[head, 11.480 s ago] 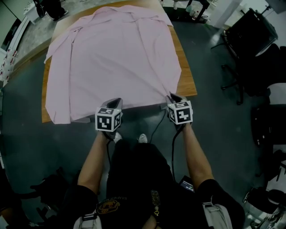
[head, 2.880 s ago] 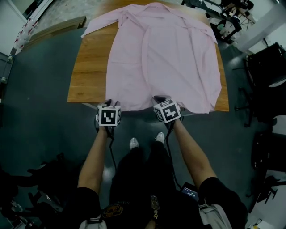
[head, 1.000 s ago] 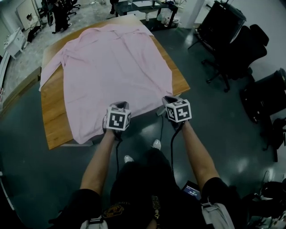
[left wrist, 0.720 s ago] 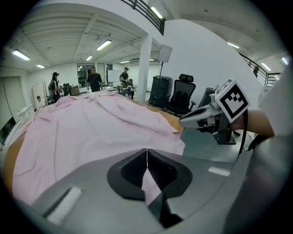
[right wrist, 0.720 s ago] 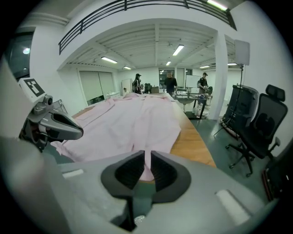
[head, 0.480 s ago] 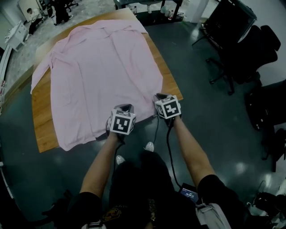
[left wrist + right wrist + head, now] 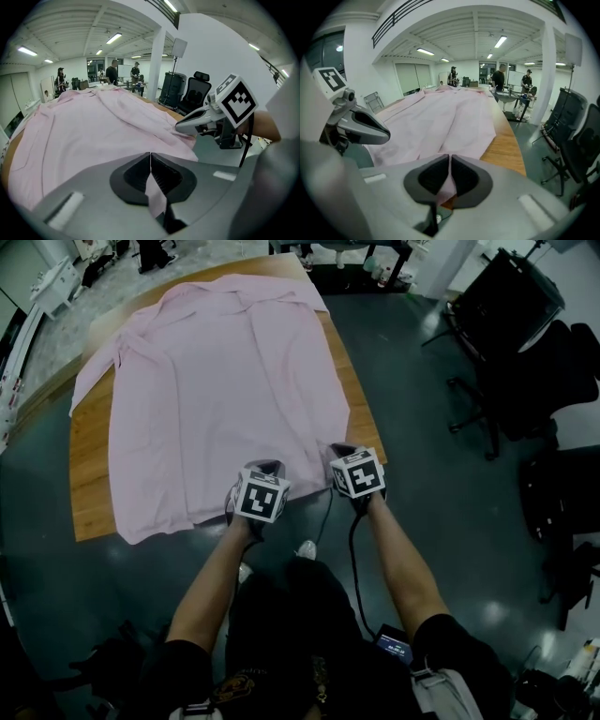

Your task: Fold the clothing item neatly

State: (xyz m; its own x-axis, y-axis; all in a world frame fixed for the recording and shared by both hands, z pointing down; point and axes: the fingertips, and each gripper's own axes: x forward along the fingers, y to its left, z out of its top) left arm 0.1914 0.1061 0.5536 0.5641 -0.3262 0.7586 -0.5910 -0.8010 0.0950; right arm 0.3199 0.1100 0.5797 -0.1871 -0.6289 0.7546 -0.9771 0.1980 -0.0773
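Note:
A pink shirt (image 7: 216, 381) lies spread flat on the wooden table (image 7: 89, 486), collar at the far end and hem at the near edge. My left gripper (image 7: 266, 465) is shut on the hem, and a strip of pink cloth shows between its closed jaws (image 7: 150, 157). Just to its right, my right gripper (image 7: 339, 450) pinches the hem near the shirt's right corner. Its jaws have just been closing, with pink fabric (image 7: 440, 117) caught between them (image 7: 450, 161). Each gripper shows in the other's view: the right gripper (image 7: 206, 119) and the left gripper (image 7: 356, 126).
Bare table wood (image 7: 506, 145) runs along the shirt's right side. Black office chairs (image 7: 525, 343) stand on the dark floor to the right. The person's shoe (image 7: 307, 549) is just below the table's near edge. Several people (image 7: 112, 72) stand far off behind the table.
Both grippers have come closer together along the hem and sunk a little toward the table's near edge, still holding the cloth.

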